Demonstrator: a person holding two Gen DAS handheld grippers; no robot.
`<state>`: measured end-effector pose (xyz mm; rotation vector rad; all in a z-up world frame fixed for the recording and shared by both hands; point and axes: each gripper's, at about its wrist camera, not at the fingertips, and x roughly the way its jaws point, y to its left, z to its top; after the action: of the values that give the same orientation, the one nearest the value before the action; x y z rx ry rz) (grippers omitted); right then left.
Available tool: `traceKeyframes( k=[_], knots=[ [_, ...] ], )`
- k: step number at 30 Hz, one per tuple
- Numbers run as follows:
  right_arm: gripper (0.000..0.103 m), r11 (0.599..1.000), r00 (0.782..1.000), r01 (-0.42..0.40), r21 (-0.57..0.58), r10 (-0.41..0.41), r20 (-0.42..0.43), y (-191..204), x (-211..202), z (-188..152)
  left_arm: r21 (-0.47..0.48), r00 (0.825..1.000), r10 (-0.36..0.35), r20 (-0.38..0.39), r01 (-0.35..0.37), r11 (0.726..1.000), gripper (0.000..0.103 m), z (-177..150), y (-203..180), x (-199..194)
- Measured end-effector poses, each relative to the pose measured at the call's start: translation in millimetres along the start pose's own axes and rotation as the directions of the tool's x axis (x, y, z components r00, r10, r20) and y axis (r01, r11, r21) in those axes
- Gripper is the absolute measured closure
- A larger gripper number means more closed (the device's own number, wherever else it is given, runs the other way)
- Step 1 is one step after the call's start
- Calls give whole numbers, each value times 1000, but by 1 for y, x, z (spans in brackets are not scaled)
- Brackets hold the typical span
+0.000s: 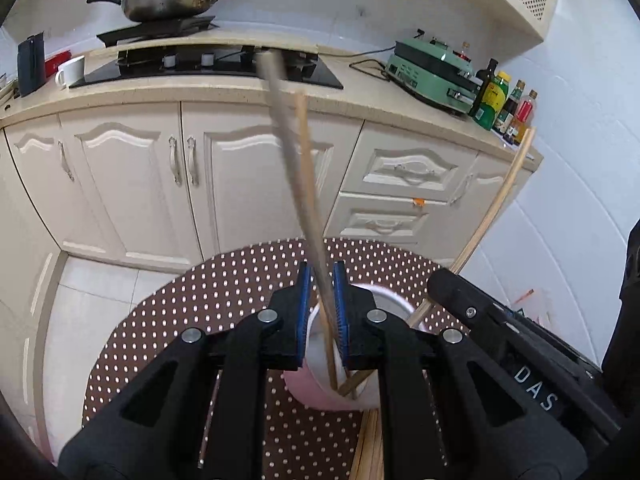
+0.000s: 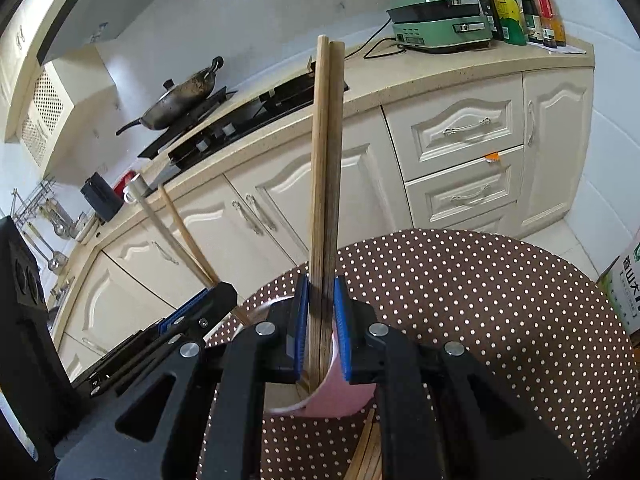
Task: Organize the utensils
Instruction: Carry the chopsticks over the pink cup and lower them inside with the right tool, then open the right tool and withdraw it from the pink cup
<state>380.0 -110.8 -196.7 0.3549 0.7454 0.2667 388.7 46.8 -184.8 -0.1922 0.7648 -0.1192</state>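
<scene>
My left gripper (image 1: 322, 276) is shut on a pair of chopsticks (image 1: 304, 184), one pale wood and one blurred grey. They stand nearly upright with their lower ends inside a pink cup (image 1: 320, 396) just below the pads. My right gripper (image 2: 322, 284) is shut on two wooden chopsticks (image 2: 326, 160), held upright and side by side, with their lower ends in the same pink cup (image 2: 340, 396). Each gripper shows in the other's view: the right gripper (image 1: 440, 284) close at the right, the left gripper (image 2: 216, 296) close at the left with its chopsticks (image 2: 180, 232).
The cup stands on a round table with a brown dotted cloth (image 2: 480, 300). Loose chopsticks (image 1: 370, 448) lie on the cloth near the cup. Behind are cream cabinets (image 1: 240, 184), a stove with a wok (image 1: 172, 0), a green appliance (image 1: 432, 72) and bottles (image 2: 516, 8).
</scene>
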Motion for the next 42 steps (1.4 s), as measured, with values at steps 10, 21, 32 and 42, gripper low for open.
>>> traceKeyframes(
  k=[10, 21, 32, 42],
  knots=[
    [89, 1000, 999, 15, -25, -15, -35, 5, -1, -8, 15, 999, 14, -35, -13, 1000, 90, -14, 3, -1],
    [64, 999, 998, 47, -20, -48, -46, 1, -16, -13, 49, 997, 23, -73, -19, 999, 90, -20, 0, -12],
    [46, 995, 994, 99, -18, -99, -33, -3, -50, -20, 83, 996, 43, -80, -37, 996, 90, -26, -1, -40],
    [31, 991, 992, 125, -39, -126, -20, -1, -89, -32, 91, 997, 53, -61, -47, 995, 90, -36, -8, -82]
  ],
)
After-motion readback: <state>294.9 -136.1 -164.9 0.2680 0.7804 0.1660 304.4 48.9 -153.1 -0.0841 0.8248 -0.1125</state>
